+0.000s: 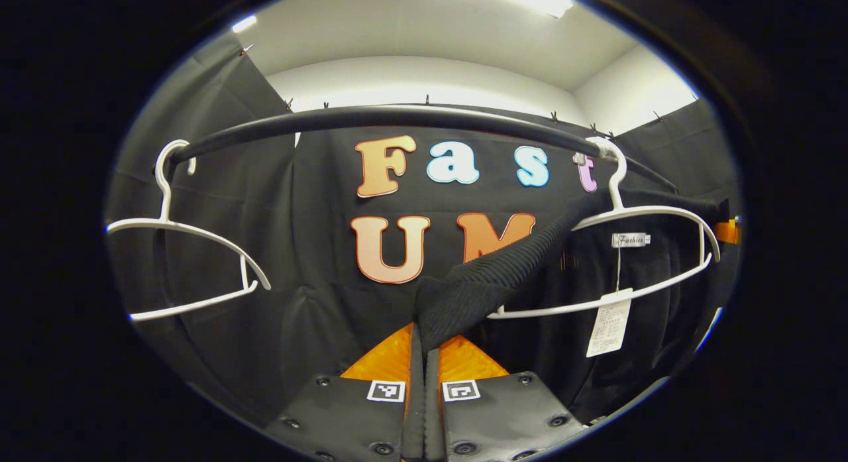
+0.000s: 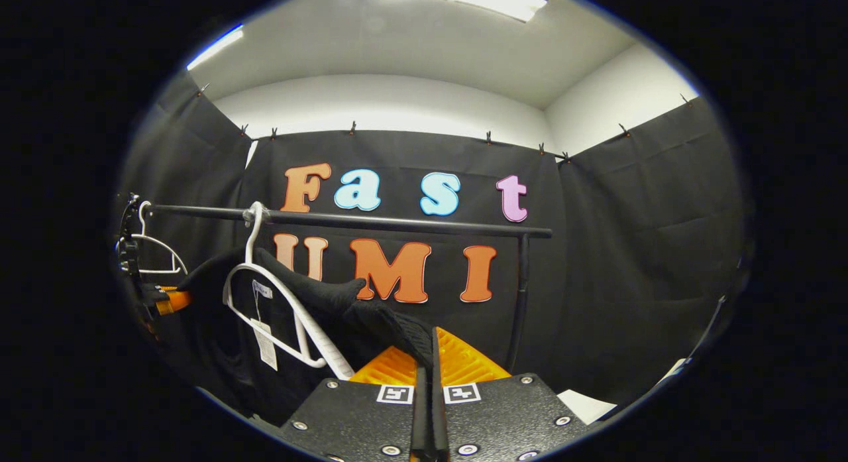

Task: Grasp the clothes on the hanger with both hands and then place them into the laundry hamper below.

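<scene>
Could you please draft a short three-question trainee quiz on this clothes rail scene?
1. True or false: the left gripper is shut on the black garment.
2. How many white hangers are on the rail?
3. The garment's hanger is: A) off the rail B) hooked on the rail.

Key: 1 true. 2 two: the garment's and an empty hanger. 3 B.

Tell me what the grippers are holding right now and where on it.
Both pinch the black garment: left gripper on one shoulder, right gripper on the other, pulled off the white hanger.
</scene>
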The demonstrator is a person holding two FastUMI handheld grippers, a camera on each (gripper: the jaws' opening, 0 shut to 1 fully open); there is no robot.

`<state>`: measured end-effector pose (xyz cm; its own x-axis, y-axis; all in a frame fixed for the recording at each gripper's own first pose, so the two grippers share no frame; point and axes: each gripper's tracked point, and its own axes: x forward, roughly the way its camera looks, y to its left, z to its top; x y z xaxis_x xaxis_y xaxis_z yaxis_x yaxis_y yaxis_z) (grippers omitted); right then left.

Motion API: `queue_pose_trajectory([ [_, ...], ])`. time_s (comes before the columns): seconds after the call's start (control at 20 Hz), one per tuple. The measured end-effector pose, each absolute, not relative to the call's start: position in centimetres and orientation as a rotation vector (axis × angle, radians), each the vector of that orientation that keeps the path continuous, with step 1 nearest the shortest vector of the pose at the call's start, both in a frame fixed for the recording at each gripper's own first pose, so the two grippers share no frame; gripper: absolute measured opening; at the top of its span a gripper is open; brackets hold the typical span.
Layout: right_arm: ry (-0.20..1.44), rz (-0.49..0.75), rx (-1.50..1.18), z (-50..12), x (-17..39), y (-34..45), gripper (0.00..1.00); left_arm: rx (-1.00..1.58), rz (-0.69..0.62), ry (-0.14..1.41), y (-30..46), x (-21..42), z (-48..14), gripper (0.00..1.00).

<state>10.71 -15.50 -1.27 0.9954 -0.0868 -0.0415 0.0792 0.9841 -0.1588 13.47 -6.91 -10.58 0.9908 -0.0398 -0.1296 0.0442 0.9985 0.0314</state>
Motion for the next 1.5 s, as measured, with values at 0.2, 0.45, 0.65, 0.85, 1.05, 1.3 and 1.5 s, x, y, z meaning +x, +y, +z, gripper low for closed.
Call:
queue_pose_trajectory([
  [0.2,0.074,-0.031,-0.098,-3.3,12.9,-16.3,0.02,0.048,-0.025,0.107,-5.7,14.8,-8.9,0.07],
  [0.45,0.076,0.062,0.058,-4.9,15.2,-17.1,0.02,0.030,0.006,0.099,-4.6,17.1,-7.7,0.07],
  [0.65,0.075,0.118,0.071,-6.3,16.2,-16.6,0.02,0.061,0.037,0.084,-3.7,19.6,-6.9,0.07],
  [0.85,0.076,0.155,0.137,-7.8,17.1,-16.9,0.02,0.063,0.035,0.103,-3.8,20.5,-9.3,0.07],
  [1.05,0.072,0.187,0.162,-9.3,17.5,-17.0,0.02,0.054,0.019,0.109,-3.8,21.0,-11.3,0.07],
  [1.3,0.088,0.196,0.175,-11.1,18.1,-17.2,0.02,0.009,0.016,0.135,-3.0,21.5,-13.2,0.06],
  [1.5,0.129,0.186,0.170,-13.8,18.5,-17.0,0.02,-0.027,0.029,0.183,-2.6,20.9,-15.6,0.07],
])
